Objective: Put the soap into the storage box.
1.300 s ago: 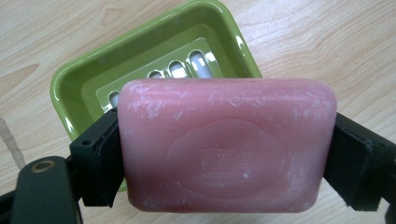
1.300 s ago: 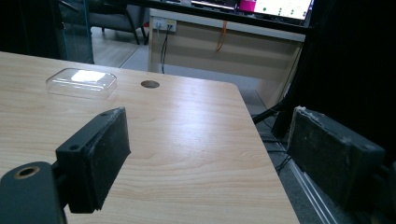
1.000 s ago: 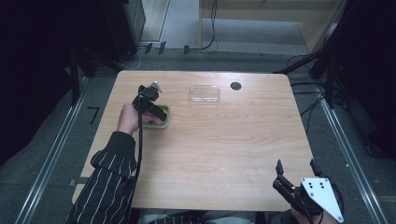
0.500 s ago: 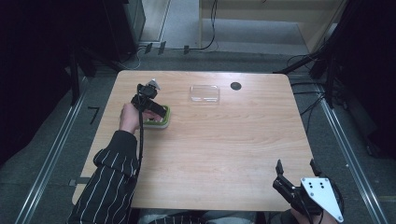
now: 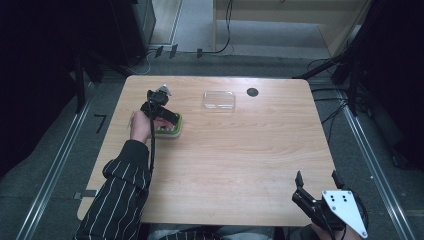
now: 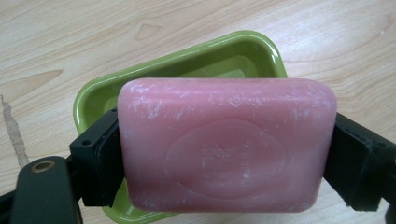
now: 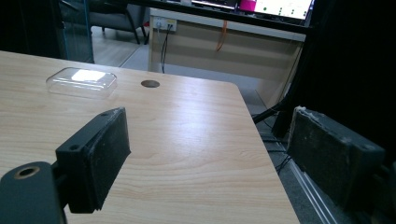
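Observation:
A pink bar of soap [image 6: 227,142] is clamped between the jaws of my left gripper [image 6: 219,158], just above a green soap dish [image 6: 95,102]. In the high view the left gripper [image 5: 167,119] is over the green dish [image 5: 172,133] at the table's left, held by a hand in a striped sleeve. A clear plastic lid [image 5: 219,99] lies at the back middle of the table, also seen as the clear lid [image 7: 82,81]. My right gripper [image 5: 317,181] hovers at the table's front right corner, open, with nothing between its jaws [image 7: 205,158].
A round dark cable hole [image 5: 252,92] sits near the back edge, right of the lid. The wooden table [image 5: 240,150] has broad bare room in its middle and right. Metal rails run along the floor on both sides. A desk stands beyond the far edge.
The left gripper with the soap has shifted slightly over the green dish. The right gripper has not moved.

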The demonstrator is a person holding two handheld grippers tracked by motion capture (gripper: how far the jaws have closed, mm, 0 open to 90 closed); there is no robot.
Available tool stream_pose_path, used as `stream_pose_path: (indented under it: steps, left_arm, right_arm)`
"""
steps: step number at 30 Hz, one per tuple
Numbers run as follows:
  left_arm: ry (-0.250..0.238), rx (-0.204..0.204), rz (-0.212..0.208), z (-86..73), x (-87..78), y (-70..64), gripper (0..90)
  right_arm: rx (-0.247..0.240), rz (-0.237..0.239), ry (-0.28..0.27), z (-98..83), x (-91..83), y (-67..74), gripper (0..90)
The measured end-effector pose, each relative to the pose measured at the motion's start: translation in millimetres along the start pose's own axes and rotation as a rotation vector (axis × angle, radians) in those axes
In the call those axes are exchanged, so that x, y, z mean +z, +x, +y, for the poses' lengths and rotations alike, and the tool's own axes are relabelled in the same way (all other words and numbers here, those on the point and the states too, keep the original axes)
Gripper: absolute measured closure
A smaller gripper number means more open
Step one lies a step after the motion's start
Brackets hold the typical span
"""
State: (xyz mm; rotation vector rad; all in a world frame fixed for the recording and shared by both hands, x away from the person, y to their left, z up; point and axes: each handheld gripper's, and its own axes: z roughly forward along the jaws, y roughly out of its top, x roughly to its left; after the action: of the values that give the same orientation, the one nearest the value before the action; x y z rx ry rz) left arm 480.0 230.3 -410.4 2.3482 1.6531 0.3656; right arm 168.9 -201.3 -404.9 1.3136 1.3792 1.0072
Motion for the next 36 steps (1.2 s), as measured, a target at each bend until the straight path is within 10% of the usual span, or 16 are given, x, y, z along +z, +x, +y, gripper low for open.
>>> stream_pose_path:
  steps: [36]
  left_arm:
    - [-0.009, -0.132, 0.042, -7.6, 29.1, 6.4, 13.6]
  right_arm:
    - [-0.001, -0.002, -0.005, 0.2, -0.9, 0.1, 12.8]
